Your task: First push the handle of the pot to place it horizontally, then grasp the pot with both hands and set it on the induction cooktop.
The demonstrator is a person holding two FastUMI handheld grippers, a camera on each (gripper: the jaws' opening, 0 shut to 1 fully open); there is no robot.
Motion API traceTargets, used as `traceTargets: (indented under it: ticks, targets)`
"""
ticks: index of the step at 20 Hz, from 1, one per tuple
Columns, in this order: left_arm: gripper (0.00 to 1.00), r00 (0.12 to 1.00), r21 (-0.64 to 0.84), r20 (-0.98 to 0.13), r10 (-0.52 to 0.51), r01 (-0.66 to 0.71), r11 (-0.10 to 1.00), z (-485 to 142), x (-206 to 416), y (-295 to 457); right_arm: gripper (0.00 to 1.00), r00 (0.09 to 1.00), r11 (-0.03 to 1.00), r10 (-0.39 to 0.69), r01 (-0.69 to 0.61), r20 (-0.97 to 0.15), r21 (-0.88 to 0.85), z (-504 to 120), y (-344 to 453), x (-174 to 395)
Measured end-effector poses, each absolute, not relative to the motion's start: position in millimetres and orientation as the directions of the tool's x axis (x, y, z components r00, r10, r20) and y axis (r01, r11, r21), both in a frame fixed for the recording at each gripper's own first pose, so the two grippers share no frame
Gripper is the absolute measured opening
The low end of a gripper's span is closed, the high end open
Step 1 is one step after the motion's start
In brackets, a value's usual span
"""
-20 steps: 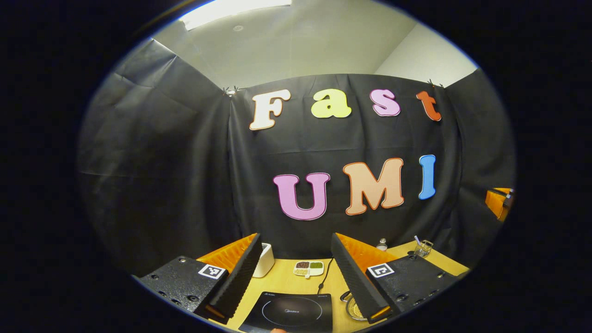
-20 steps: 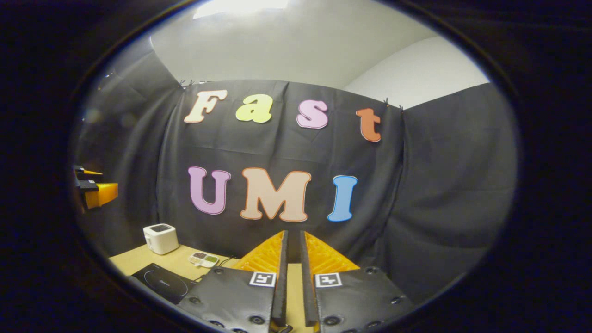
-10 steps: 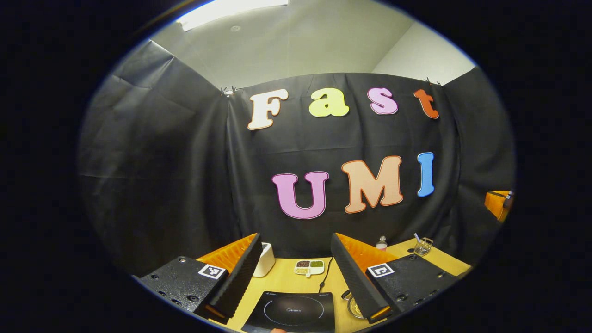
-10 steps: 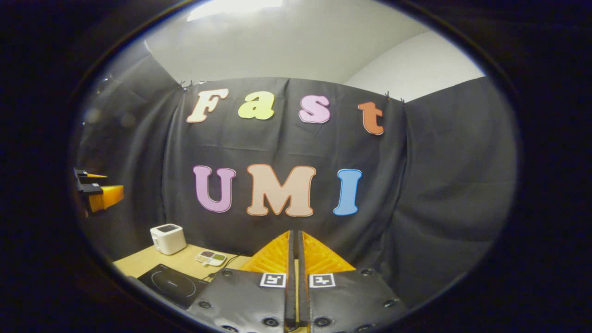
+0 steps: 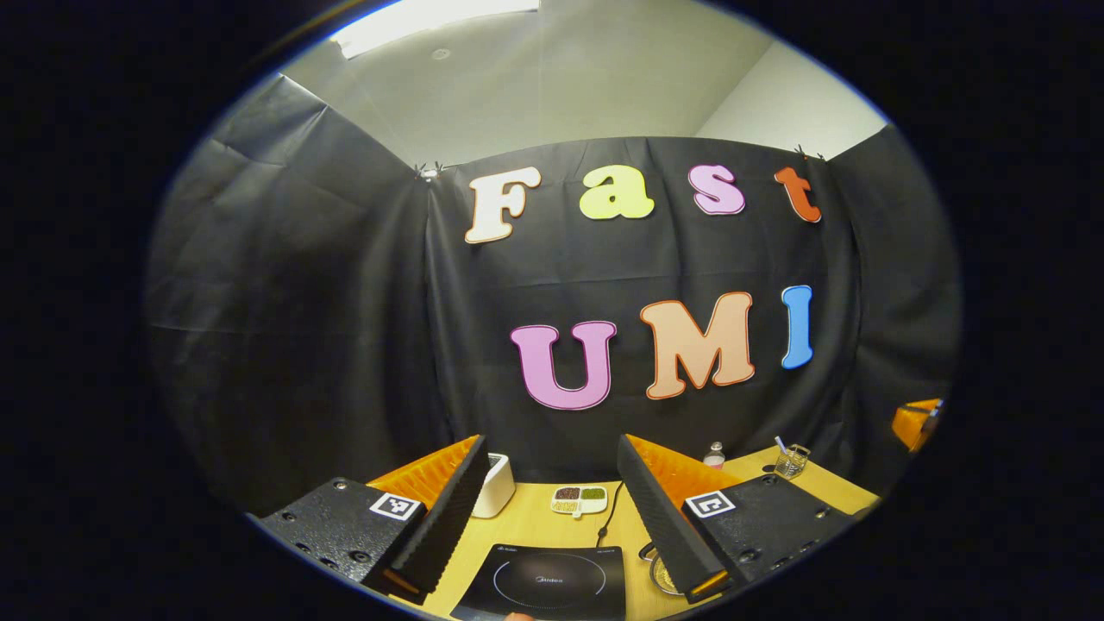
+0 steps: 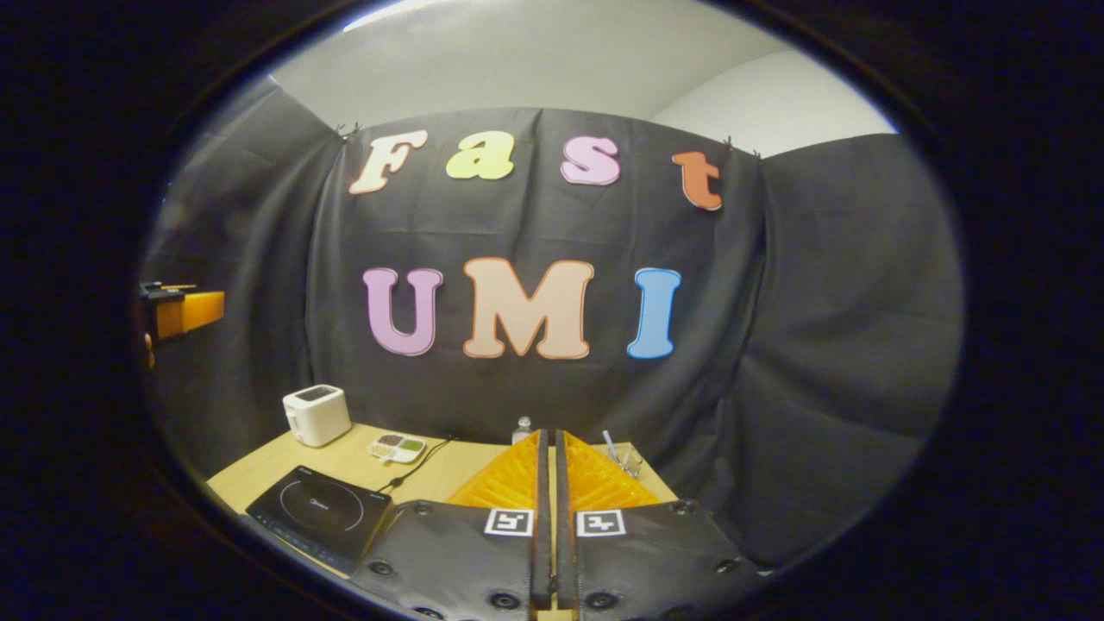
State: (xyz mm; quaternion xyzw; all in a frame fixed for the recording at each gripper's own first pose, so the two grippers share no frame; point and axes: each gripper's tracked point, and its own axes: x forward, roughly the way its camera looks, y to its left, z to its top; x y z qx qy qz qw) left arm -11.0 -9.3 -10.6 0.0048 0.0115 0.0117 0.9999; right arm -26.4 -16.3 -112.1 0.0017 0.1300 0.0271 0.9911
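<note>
Nothing looks done yet: the left gripper [image 5: 552, 517] gapes empty above the induction cooktop [image 5: 543, 584], the right gripper [image 6: 547, 492] is closed on nothing, the pot [image 5: 662, 576] waits untouched.

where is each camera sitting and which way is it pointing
Left gripper view: rides on the left gripper, above the table, facing the booth's back wall; its own jaws stand wide apart, the induction cooktop between them, the right gripper at the far edge.
Right gripper view: rides on the right gripper, facing the same wall from farther right; its jaws are closed with nothing between, the left gripper off to the side.
Shared: cooktop, white toaster, divided dish, table.
</note>
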Motion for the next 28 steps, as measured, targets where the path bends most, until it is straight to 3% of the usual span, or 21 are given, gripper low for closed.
traceTargets:
  ticks: [4,8,13,22,28]
  targets:
    - [0.95,1.000,0.008,-0.006,0.021,-0.021,1.000,-7,-10,-12,0.07,0.936,0.997,0.068,-0.071,-0.346,0.003,-155,-14,-36]
    - [0.95,1.000,0.011,-0.009,0.024,-0.023,1.000,-8,-10,-12,0.02,0.903,0.996,0.084,-0.093,-0.422,0.001,-191,-11,-46]
    - [0.96,0.999,0.002,-0.013,0.036,-0.036,0.999,-10,-8,-9,0.04,0.852,0.994,0.097,-0.111,-0.515,0.004,-240,-9,-60]
    - [0.96,0.997,-0.002,-0.016,0.072,-0.072,0.997,-12,-6,2,0.04,0.637,0.982,0.162,-0.181,-0.754,0.058,-350,5,-105]
    - [0.96,0.991,0.012,-0.018,0.130,-0.130,0.991,-14,-5,20,0.05,0.514,0.974,0.174,-0.217,-0.840,0.069,-400,9,-124]
